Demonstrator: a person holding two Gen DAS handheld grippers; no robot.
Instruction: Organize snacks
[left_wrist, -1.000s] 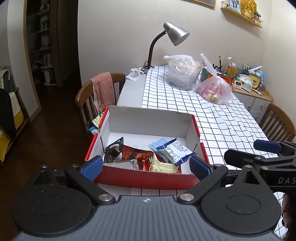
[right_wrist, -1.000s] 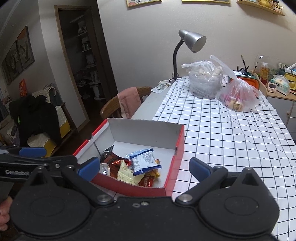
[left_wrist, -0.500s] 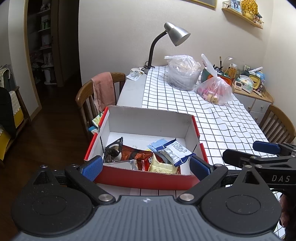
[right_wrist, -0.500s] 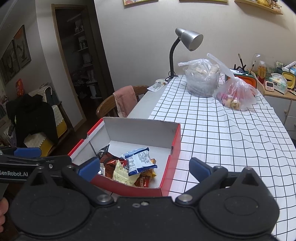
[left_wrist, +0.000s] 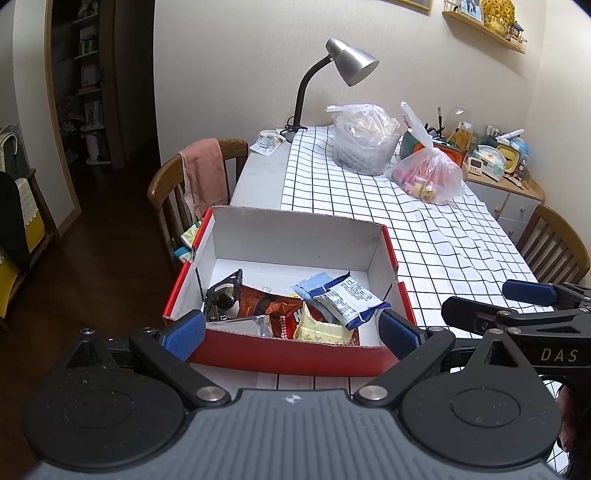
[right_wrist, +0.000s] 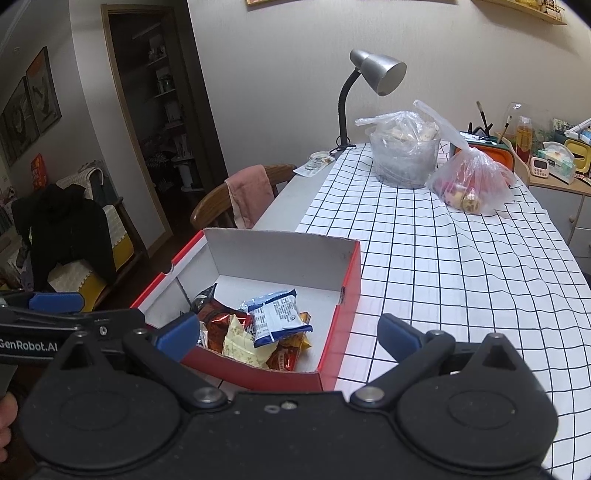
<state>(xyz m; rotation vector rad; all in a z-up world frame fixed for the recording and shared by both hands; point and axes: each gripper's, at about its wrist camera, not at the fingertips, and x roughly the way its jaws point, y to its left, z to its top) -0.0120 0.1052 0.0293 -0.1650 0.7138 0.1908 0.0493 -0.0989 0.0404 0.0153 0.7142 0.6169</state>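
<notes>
Since a second ago the right tongs (right_wrist: 286, 334) have slid a little to the right, so the red box (right_wrist: 343, 295) now sits further left in the right view. The left tongs (left_wrist: 291, 330) have hardly moved. Both tongs are wide open and hold nothing. They hang just in front of the red box, at the near end of the counter (left_wrist: 443, 236). The snacks (left_wrist: 332, 295) lie in a pile inside the box, low in the middle of the frame. Two plastic bags (left_wrist: 424, 177) and a lamp (left_wrist: 351, 62) stand far back, upper right.
</notes>
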